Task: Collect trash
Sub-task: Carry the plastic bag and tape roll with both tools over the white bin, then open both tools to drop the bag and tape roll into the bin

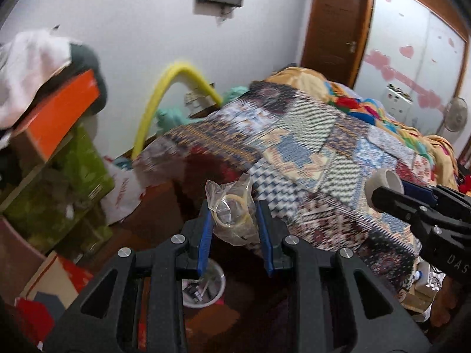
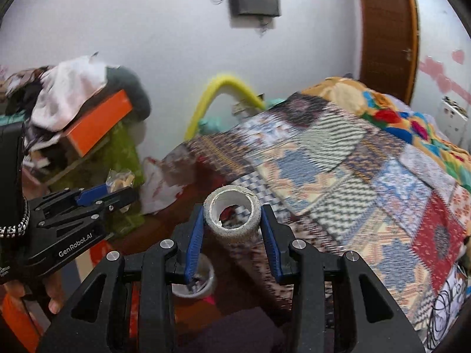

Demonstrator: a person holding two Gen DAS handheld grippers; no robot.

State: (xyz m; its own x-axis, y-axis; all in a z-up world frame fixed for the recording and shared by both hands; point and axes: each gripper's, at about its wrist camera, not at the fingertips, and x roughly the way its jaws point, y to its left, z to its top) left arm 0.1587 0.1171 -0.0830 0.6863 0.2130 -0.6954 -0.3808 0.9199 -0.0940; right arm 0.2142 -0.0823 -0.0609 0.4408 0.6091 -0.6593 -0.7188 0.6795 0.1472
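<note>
My left gripper (image 1: 234,219) is shut on a crumpled clear plastic bag (image 1: 232,209) with pale rings inside, held in the air beside the bed. It also shows at the left of the right wrist view (image 2: 123,189), with the bag (image 2: 120,179) at its tips. My right gripper (image 2: 232,220) is shut on a grey cardboard tape roll (image 2: 232,216), open core facing the camera. In the left wrist view this gripper (image 1: 379,191) enters from the right holding the roll (image 1: 384,181). A white cup (image 1: 203,286) holding scraps stands on the floor below both grippers; it shows in the right wrist view (image 2: 195,282) too.
A bed with a patchwork blanket (image 1: 309,147) fills the right. Stacked boxes, an orange box (image 1: 56,111) and clothes pile up at the left. A yellow foam tube (image 1: 164,88) arches against the wall. A wooden door (image 1: 335,26) stands at the back.
</note>
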